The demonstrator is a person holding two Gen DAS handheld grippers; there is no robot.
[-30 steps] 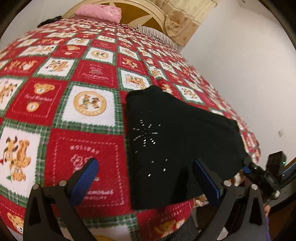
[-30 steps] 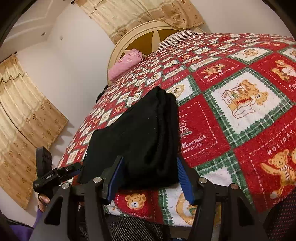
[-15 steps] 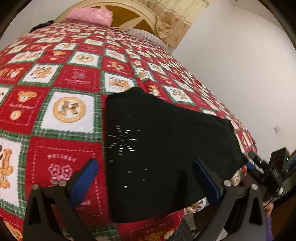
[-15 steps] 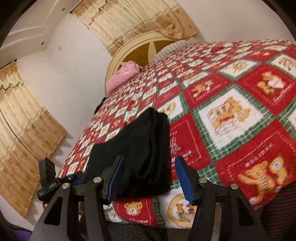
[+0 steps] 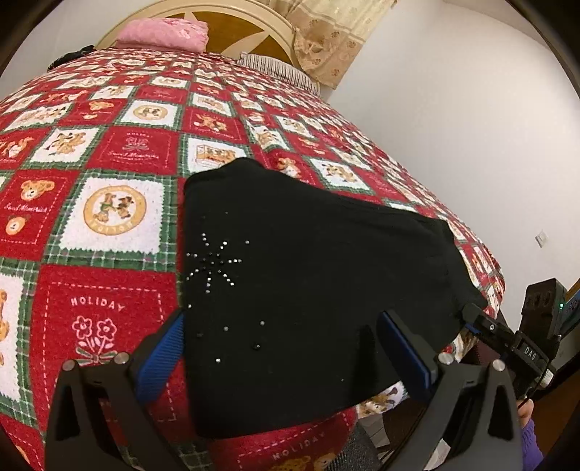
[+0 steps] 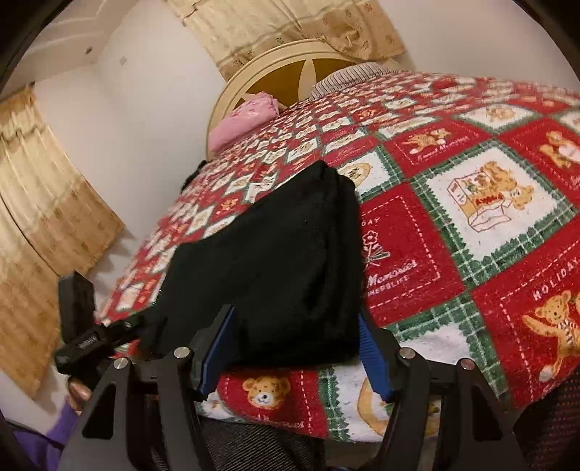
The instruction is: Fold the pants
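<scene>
The black pants (image 5: 308, 282) lie folded into a thick pad near the front edge of the bed, with a rhinestone star on top. My left gripper (image 5: 282, 353) stands open and wide over their near edge, its blue pads clear of the cloth. In the right wrist view the pants (image 6: 282, 261) show their stacked layers. My right gripper (image 6: 295, 355) straddles their near end. Its jaws are opening, and the fold lies between the pads without being pinched. Each gripper shows in the other's view: the right gripper (image 5: 507, 344) and the left gripper (image 6: 90, 337).
A red, green and white teddy-bear quilt (image 5: 101, 297) covers the bed. A pink pillow (image 5: 163, 32) and a round headboard (image 5: 232, 32) are at the far end. A white wall (image 5: 471, 108) runs along the right side, with beige curtains (image 6: 47, 224) on the left. The bed's edge drops off just below the grippers.
The left wrist view has slid right, so the pants sit further left between its fingers. The right gripper drew back, then came forward again, with its pads slightly wider apart.
</scene>
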